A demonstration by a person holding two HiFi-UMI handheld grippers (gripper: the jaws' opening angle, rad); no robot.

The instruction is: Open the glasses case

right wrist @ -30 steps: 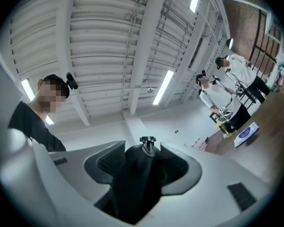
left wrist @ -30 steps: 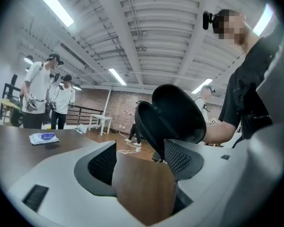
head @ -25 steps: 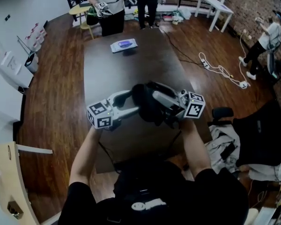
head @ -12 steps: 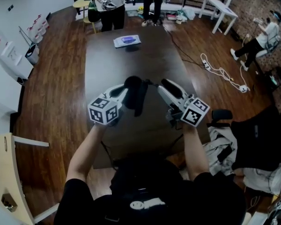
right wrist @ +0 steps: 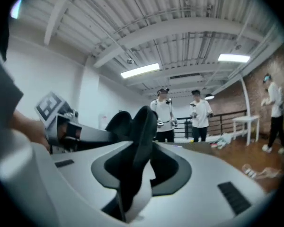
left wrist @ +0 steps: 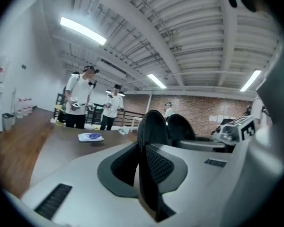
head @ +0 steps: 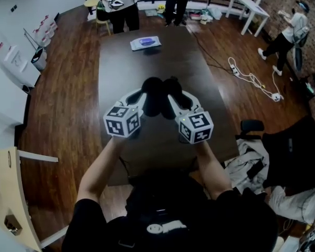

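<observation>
The person's forearms reach over the near edge of the dark brown rectangular surface (head: 147, 56). Just beyond, the left gripper (head: 145, 95) and the right gripper (head: 172, 95) point toward each other above the middle of the surface. Between them is the black glasses case (head: 158, 92), held up off the surface, its two rounded halves side by side. The left jaws have just been closing and now stand narrow, pinched on one thin shell edge. The right jaws have also just been closing and clamp the other shell. The surface is bare around the grippers out to its left and right edges. A flat white-and-blue packet (head: 145, 42) lies near the far edge. On the brown wooden floor (head: 63, 114), a black office chair (head: 286, 151) stands near right and a white power strip with cable (head: 249, 79) trails farther right. People (head: 123, 9) stand past the far edge.
</observation>
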